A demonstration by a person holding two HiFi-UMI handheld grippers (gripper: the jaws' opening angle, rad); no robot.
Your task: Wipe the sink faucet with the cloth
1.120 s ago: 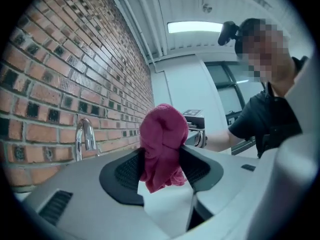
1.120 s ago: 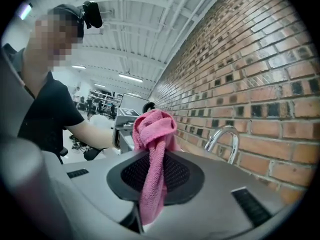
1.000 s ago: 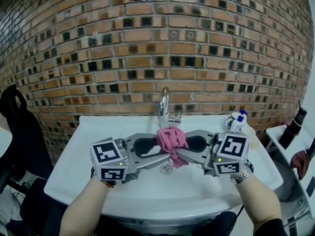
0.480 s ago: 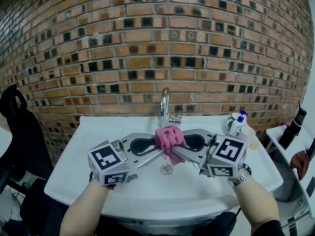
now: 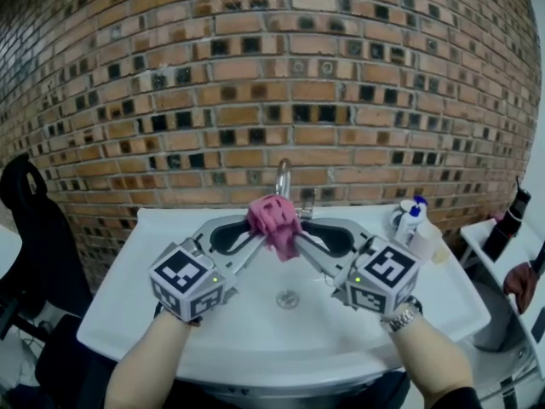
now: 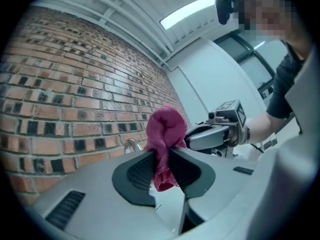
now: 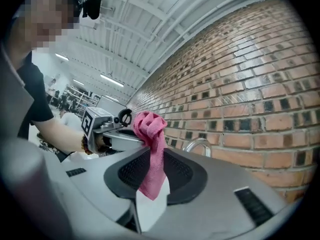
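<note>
The left tongs (image 5: 258, 231) have just been closing and are pinching the cloth (image 5: 272, 217); the right tongs (image 5: 295, 239) are pinching it too, just in front of the faucet (image 5: 283, 174) over the sink (image 5: 149, 301). I think they should be squeezing tight and rubbing slowly.

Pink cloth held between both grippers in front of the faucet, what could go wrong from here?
1. The left gripper, whose jaws have just been closing on it, and the right gripper both pinch the bunched pink cloth. Pulling the grippers apart could tug it out of one grip, perhaps dropping it into the sink.
2. Little cloth sticks out beyond the jaws, so the jaw tips may knock the faucet instead of the cloth wiping it.
</note>
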